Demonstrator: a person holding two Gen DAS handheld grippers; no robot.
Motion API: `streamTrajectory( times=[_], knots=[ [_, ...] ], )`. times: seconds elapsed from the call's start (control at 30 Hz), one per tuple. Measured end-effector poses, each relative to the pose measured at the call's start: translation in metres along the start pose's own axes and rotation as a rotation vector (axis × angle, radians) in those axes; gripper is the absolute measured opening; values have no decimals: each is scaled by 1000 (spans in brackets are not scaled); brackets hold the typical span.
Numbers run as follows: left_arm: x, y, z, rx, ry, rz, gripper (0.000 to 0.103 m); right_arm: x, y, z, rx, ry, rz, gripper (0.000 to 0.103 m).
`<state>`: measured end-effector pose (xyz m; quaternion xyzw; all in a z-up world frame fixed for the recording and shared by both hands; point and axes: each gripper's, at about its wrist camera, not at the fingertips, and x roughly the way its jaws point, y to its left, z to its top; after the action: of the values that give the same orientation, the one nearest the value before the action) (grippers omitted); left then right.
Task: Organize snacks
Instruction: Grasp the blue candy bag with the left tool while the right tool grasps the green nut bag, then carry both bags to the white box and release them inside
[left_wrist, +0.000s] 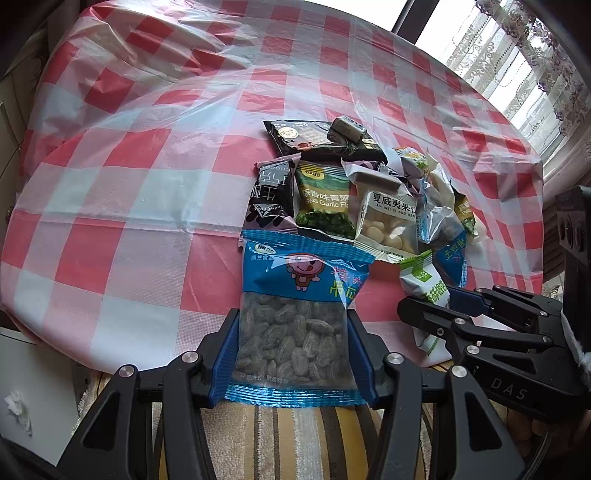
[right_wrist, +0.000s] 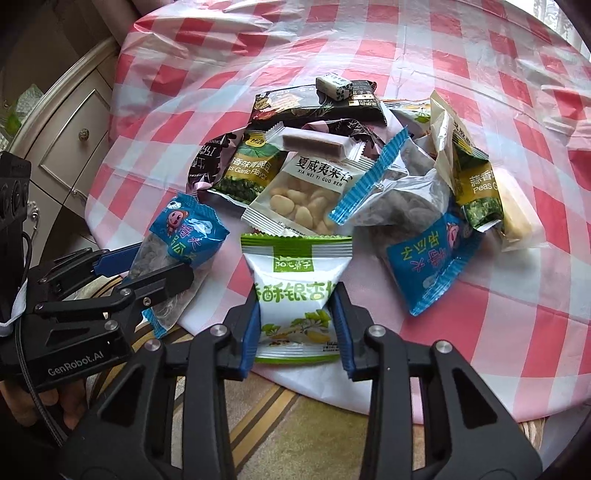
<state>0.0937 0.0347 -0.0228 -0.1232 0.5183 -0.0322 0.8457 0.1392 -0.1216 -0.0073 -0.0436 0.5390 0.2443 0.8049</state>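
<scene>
Hand-held grippers (left_wrist: 291, 343) (right_wrist: 295, 325) clamped on blue packet (left_wrist: 295, 295) and green-white packet (right_wrist: 295, 291), over checked tablecloth (left_wrist: 147, 184).

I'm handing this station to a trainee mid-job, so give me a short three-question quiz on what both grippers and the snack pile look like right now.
1. True or false: the left gripper is shut on the blue plastic packet of dark dried fruit.
2. Which packet sits between the pads of the right gripper? A: the clear packet of pale nuts. B: the white-and-green foil packet. C: the long black packet.
3. Fill in: the snacks lie on a red-and-white ______ tablecloth.

Key: 1 true; 2 B; 3 checked.
</scene>
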Motion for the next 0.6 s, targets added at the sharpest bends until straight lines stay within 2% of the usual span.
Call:
streamTrajectory(
  times=[0.33,0.6],
  knots=[
    [-20,-17,-4,39,-47,26,54,-43,-23,-18,53,-95,-19,37],
    [-32,-47,-5,95,-68,9,53,-78,-56,-41,133,-155,-41,37]
  ],
)
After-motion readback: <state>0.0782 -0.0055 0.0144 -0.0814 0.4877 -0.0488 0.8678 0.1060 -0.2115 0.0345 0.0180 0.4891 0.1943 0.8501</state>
